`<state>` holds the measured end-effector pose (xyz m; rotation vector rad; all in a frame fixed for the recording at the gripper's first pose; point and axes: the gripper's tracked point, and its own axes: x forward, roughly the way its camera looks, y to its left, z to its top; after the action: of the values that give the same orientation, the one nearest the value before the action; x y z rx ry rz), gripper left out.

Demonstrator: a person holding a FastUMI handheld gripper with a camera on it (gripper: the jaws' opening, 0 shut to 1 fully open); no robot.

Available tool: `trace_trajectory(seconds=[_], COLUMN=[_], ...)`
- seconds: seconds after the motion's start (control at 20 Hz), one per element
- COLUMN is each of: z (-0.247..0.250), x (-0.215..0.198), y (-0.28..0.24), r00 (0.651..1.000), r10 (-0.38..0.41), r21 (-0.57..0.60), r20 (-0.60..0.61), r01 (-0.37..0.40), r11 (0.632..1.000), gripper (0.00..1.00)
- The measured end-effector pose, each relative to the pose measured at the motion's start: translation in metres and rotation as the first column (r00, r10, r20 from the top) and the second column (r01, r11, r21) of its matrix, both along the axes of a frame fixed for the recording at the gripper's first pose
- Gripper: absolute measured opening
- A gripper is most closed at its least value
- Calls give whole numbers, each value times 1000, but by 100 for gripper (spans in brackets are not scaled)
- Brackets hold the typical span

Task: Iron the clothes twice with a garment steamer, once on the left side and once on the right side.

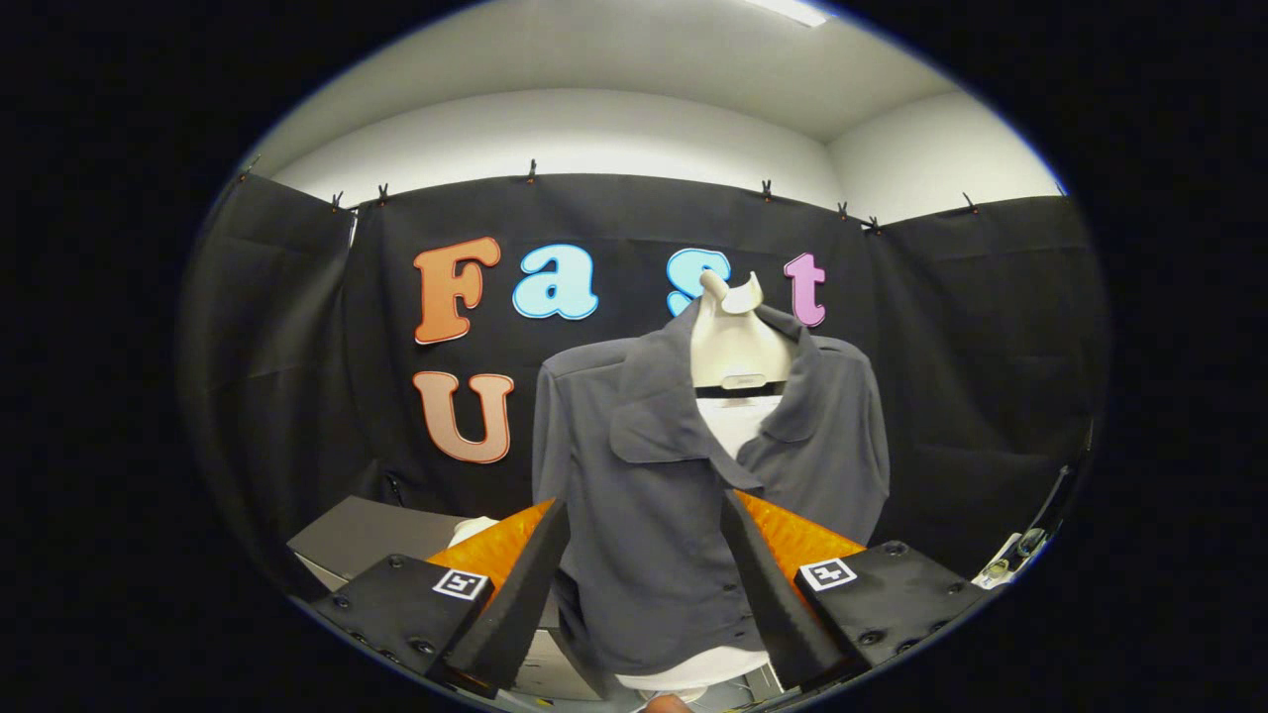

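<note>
Beyond our spread fingers (525, 584), which grip nothing, we see the grey shirt (654, 475) hanging on a white mannequin (735, 347), framed between both tips of our gripper (644, 515). Beside the left finger sits a dark box (367, 535).

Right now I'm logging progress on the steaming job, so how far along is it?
Nothing looks done yet. The grey shirt hangs on a white mannequin, beyond the fingers, and no steamer is between them. The gripper is open and empty, its fingers spread and pointed at the shirt front. Picking up the steamer and both passes, left side and right side, appear to remain.
</note>
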<state>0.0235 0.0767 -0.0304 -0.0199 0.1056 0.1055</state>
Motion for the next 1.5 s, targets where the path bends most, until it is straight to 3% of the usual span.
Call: trace_trajectory(seconds=[0.4,0.75,1.05,1.5], z=[-38,-101,-156,-240], x=[19,31,61,112], y=[113,221,265,281], r00=[987,938,900,820], r10=[129,258,261,182], r21=[-41,-65,-65,-71], r20=[-99,-232,-348,-543], r01=[-133,-279,-301,-261], r11=[990,958,951,963], gripper=[98,98,99,99])
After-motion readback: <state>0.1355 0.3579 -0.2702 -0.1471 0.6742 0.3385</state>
